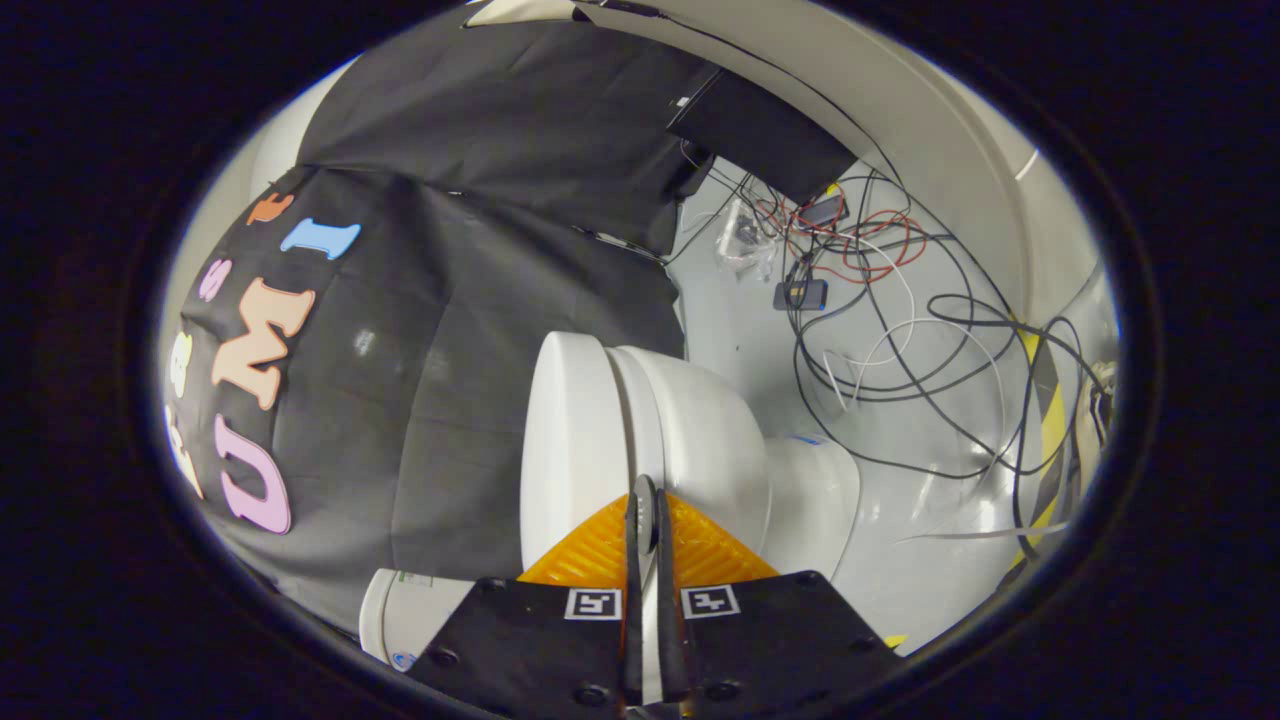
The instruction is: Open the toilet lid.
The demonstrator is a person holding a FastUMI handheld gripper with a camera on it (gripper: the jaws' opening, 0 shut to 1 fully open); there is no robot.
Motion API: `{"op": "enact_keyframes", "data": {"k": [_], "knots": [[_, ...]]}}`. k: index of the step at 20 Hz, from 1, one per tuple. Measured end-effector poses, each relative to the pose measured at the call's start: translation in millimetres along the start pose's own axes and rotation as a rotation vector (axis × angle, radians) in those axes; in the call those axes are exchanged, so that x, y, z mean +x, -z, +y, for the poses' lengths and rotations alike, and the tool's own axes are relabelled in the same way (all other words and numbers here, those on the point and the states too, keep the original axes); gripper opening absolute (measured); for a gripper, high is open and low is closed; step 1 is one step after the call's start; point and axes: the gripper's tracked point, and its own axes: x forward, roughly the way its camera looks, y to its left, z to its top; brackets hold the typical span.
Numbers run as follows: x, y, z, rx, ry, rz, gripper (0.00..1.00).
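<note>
**Gripper pinched at the edge of the toilet lid**

The view was rolled on its side, so the toilet [700, 430] appeared tipped over, its bowl bulging to the right and its base running toward the pale floor [900, 560]. The toilet lid [565, 440] showed as a white slab edge-on, just ahead of the gripper [645, 500] and to the left of the bowl. The two fingers were drawn almost together, with only a thin white sliver between them; it seemed they pinched the lid's rim, though the angle was too poor to be sure that both pressed on it. Whether the lid was lifted off the seat could not be told. Far beyond the toilet, a tangle of cables [890, 290] lay spread across the floor, with a small dark device [800, 294] among them. Black cloth [450, 380] hung to the left, behind the lid.
</note>
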Motion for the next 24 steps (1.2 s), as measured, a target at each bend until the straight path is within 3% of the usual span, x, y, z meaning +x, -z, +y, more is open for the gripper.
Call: {"op": "enact_keyframes", "data": {"k": [12,24], "knots": [[-39.7,-4.3,96.7,-0.273,-0.173,-0.053,0.08],[-86.6,36.6,187.1,-0.592,-0.333,-0.041,0.08]]}}
